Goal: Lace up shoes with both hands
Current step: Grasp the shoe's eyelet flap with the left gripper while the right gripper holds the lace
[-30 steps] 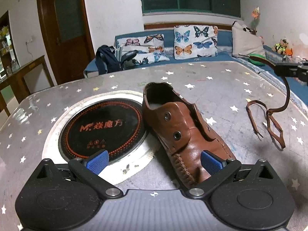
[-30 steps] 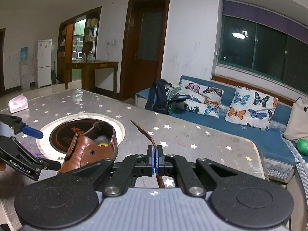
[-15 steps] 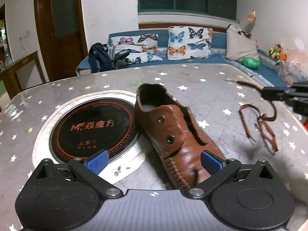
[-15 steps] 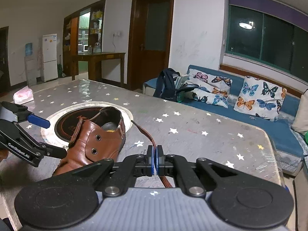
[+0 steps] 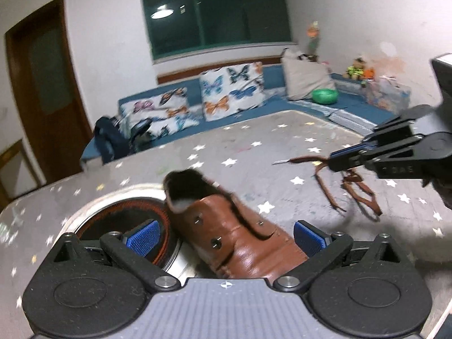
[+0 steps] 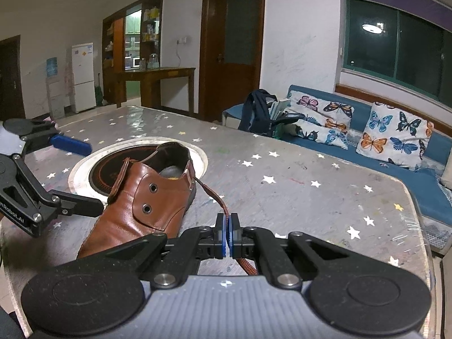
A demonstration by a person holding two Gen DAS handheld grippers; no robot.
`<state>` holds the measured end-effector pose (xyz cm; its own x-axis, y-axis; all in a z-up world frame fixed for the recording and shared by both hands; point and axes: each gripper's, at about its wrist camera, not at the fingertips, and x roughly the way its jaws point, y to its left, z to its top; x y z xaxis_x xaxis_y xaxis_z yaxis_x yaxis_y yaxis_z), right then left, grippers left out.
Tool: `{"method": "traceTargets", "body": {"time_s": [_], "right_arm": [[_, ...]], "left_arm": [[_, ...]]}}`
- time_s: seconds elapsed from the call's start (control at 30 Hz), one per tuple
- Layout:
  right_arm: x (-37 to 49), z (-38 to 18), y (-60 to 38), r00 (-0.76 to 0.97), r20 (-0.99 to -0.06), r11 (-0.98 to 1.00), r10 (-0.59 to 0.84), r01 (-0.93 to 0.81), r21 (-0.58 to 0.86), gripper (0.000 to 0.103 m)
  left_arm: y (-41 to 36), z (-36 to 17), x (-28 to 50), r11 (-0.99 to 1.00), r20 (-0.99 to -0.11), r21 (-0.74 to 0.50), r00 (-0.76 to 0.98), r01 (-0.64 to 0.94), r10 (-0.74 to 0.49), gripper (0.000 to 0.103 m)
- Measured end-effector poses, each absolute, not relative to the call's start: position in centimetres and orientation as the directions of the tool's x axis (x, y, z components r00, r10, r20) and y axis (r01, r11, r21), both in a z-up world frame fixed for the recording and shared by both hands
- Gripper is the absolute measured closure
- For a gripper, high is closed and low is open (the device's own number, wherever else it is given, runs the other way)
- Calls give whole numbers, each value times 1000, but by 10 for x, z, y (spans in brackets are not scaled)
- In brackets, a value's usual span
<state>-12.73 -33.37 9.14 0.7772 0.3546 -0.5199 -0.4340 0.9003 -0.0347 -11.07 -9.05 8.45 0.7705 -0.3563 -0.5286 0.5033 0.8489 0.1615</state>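
Now at the threading step: right gripper (image 6: 228, 233) jaws clamped on the lace (image 6: 215, 198) near its tip, left gripper (image 5: 226, 237) jaws apart astride the shoe (image 6: 141, 197) on the worktop (image 6: 296, 197); next, likely steering the tip into an eyelet (image 6: 153, 188).

A grey table top scattered with white stars (image 6: 310, 197) holds a round black induction hob (image 6: 104, 169) set into it. A brown leather shoe (image 6: 147, 197) lies partly across the hob's rim, and loops of brown lace (image 5: 358, 192) rest nearer the table's right edge.
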Motion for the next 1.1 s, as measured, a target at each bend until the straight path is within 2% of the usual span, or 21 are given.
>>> {"method": "traceTargets", "body": {"time_s": [0.1, 0.53, 0.7, 0.8, 0.9, 0.97, 1.1], "right_arm": [[-125, 89, -333, 770, -530, 899, 355, -437, -34, 101], [-126, 79, -330, 742, -558, 887, 371, -461, -22, 101], [-129, 77, -327, 733, -563, 879, 381, -476, -25, 101], [-130, 78, -328, 735, -560, 879, 384, -475, -21, 101], [-131, 78, -329, 735, -560, 881, 382, -474, -21, 101], [-132, 78, -329, 735, -561, 881, 382, -473, -21, 101], [-134, 78, -329, 734, -561, 880, 383, -475, -21, 101]], "left_arm": [[-96, 83, -110, 824, -524, 167, 757, 542, -391, 1], [-100, 88, -107, 738, -522, 195, 706, 646, -480, 18], [-101, 90, -108, 690, -525, 221, 680, 689, -511, 20], [-101, 91, -108, 662, -532, 234, 664, 712, -526, 27], [-102, 89, -105, 628, -552, 253, 643, 736, -530, 43], [-104, 85, -101, 613, -575, 266, 633, 744, -519, 46], [-105, 78, -91, 584, -613, 297, 620, 755, -490, 60]]}}
